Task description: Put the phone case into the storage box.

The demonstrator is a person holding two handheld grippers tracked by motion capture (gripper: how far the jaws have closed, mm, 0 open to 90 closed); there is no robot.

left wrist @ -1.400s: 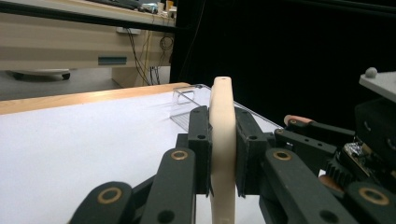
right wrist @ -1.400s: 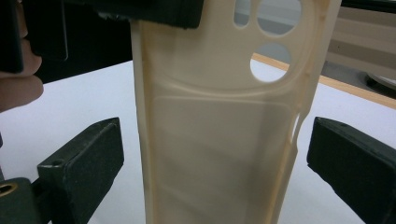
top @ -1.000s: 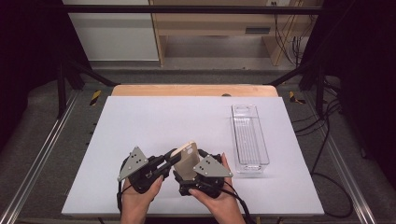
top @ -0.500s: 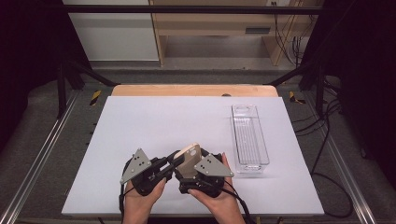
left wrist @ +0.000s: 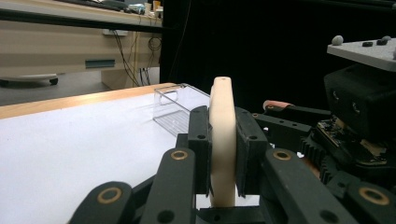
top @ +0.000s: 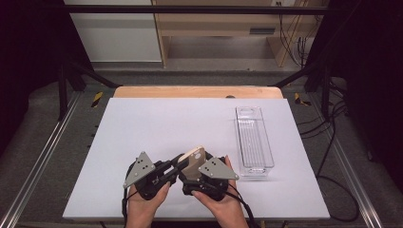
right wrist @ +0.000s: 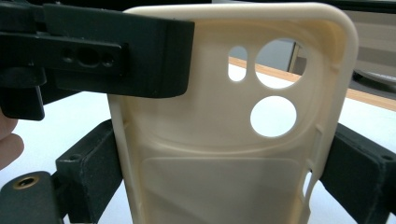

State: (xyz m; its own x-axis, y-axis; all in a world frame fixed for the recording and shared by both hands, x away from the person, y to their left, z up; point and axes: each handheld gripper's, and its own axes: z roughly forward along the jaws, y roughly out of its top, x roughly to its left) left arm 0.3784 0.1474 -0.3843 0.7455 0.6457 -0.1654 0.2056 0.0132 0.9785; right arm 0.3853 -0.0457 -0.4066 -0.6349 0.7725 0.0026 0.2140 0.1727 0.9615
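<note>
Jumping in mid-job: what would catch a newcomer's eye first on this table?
A cream phone case stands out first, held up at the near edge of the white table between both grippers. The left gripper is clamped on its flat faces, and the right gripper spans its side edges, its jaws just closing in. To the right, an empty clear plastic bin sits alone.

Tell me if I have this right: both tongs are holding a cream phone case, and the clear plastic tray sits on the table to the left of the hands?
Not quite. The clear plastic tray sits to the right of the hands, as the high view shows. The rest holds: the left tongs and the right tongs both grip the cream phone case.
</note>
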